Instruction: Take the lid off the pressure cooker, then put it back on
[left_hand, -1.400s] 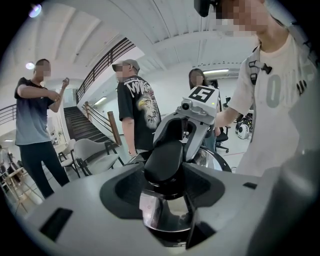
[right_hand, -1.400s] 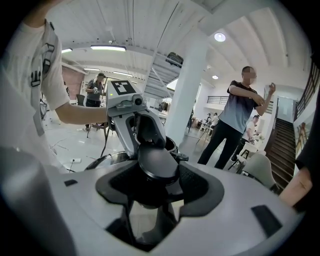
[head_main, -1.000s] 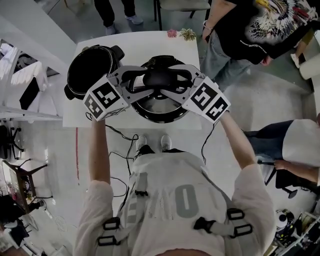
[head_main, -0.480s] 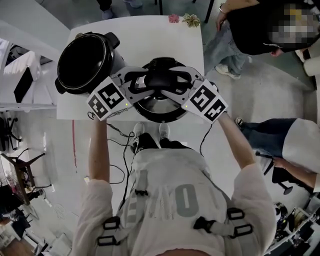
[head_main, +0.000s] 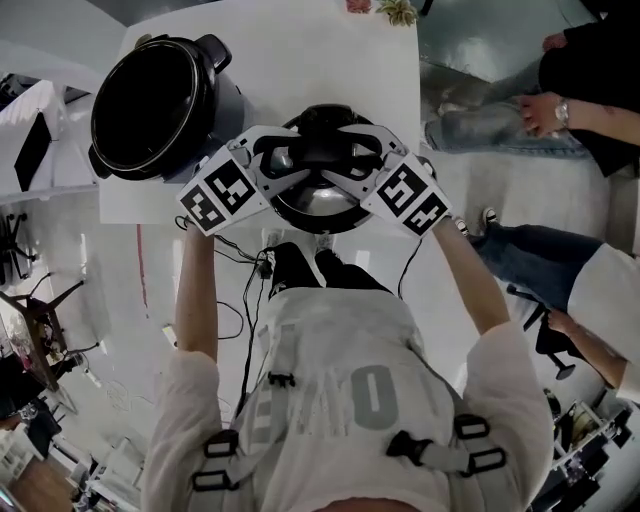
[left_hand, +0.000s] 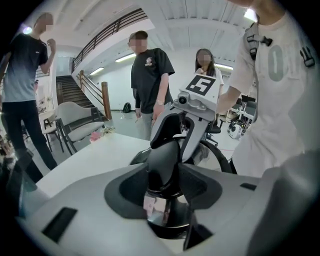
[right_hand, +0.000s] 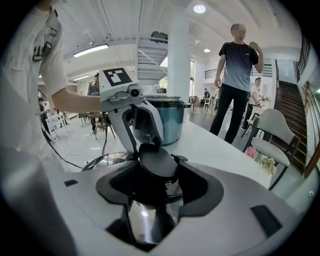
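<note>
Lowering it, you've brought the round polished-steel lid (head_main: 316, 206) down toward the white table (head_main: 300, 70) since a second ago. It now hangs at the near edge, just right of the open, dark-lined pressure cooker pot (head_main: 150, 100). Your left gripper (head_main: 285, 160) has just been closing on the lid's smooth black moulded handle (head_main: 318, 150), and your right gripper (head_main: 350, 160) clamps that handle from the opposite side.

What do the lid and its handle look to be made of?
The lid looks like polished bare metal, likely stainless steel: it shows mirror-like reflections. Its handle looks like matte black moulded plastic: dull, no glare, rounded form.
</note>
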